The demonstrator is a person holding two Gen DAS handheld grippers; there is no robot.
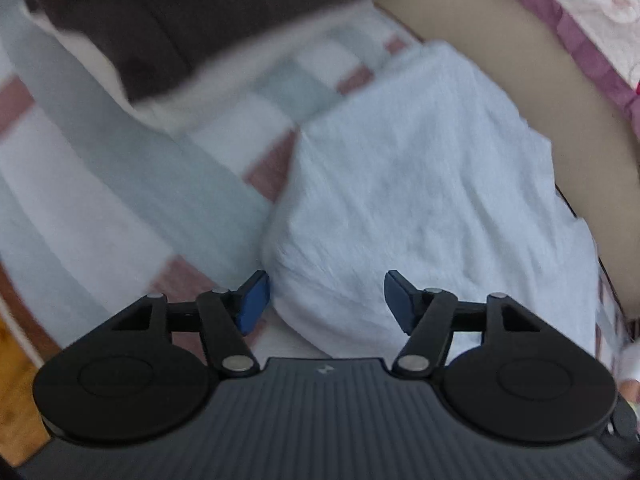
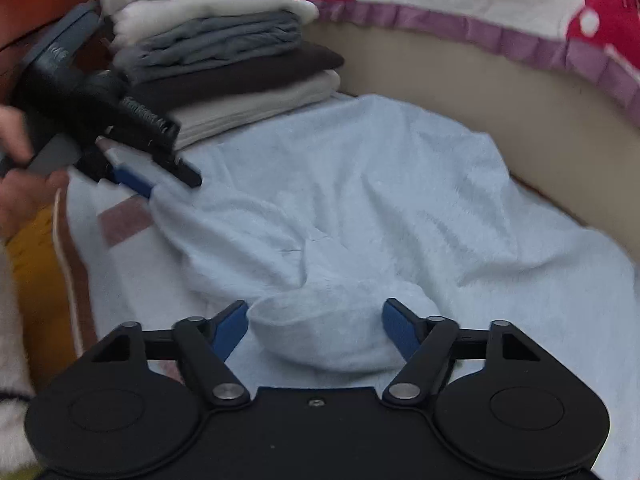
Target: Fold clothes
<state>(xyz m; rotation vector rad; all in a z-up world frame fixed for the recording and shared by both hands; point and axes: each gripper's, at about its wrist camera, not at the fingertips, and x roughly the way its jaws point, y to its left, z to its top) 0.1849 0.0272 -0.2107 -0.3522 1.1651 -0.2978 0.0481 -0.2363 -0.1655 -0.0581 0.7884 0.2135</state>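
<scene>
A light blue fleecy garment (image 1: 420,184) lies rumpled on the bed, partly folded over itself. In the left wrist view my left gripper (image 1: 326,298) is open over its near left corner; the cloth bulges between the blue pads (image 1: 252,304) without being pinched. In the right wrist view my right gripper (image 2: 316,322) is open too, and a rounded cuff-like fold of the garment (image 2: 360,200) sits between its jaws. The left gripper (image 2: 152,178) also shows there at the garment's far left edge, with a hand (image 2: 20,200) holding it.
A stack of folded clothes (image 2: 224,52) in white, grey and dark brown stands at the back left, right behind the garment. A checked bedspread (image 1: 80,168) covers the bed. A beige padded wall (image 2: 440,92) curves along the far and right side, with a frilled blanket (image 2: 440,16) above.
</scene>
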